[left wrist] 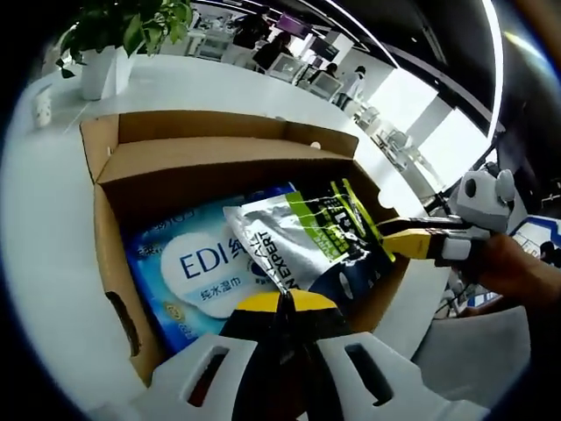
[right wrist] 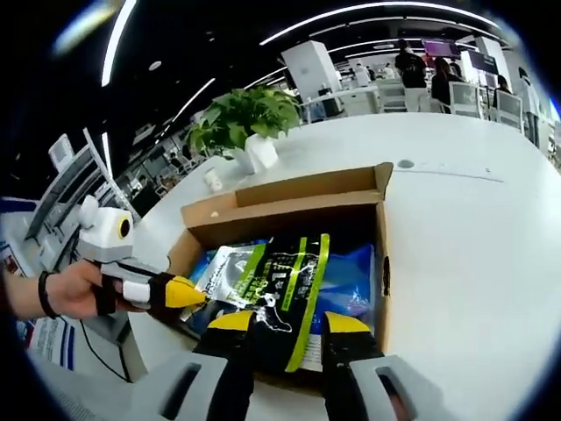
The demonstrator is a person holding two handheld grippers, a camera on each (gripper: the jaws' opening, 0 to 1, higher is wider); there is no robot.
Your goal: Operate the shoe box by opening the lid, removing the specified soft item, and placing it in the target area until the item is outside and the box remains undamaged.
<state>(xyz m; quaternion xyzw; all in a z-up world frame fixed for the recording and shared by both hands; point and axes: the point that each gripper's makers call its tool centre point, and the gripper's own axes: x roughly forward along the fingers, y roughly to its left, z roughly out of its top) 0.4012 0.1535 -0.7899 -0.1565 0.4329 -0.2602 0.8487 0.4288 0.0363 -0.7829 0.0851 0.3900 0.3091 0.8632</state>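
Note:
An open cardboard box (left wrist: 219,145) (right wrist: 298,189) stands on a white table, its lid flaps folded back. Inside lies a blue wet-wipes pack (left wrist: 193,263) (right wrist: 359,281). On top of it a soft silver, black and green pouch (left wrist: 307,232) (right wrist: 280,281) stretches across the box. My left gripper (left wrist: 280,303) (right wrist: 187,291) is shut, its yellow tips pinching the pouch's silver end. My right gripper (right wrist: 289,323) (left wrist: 399,241) grips the black end, and the pouch fills the gap between its jaws.
A potted plant (left wrist: 105,44) (right wrist: 245,118) and a small white object (left wrist: 42,105) (right wrist: 213,180) stand beyond the box. The white table (right wrist: 473,263) runs wide around it. A person's hands (left wrist: 508,263) (right wrist: 70,289) hold the grippers. People and desks fill the background.

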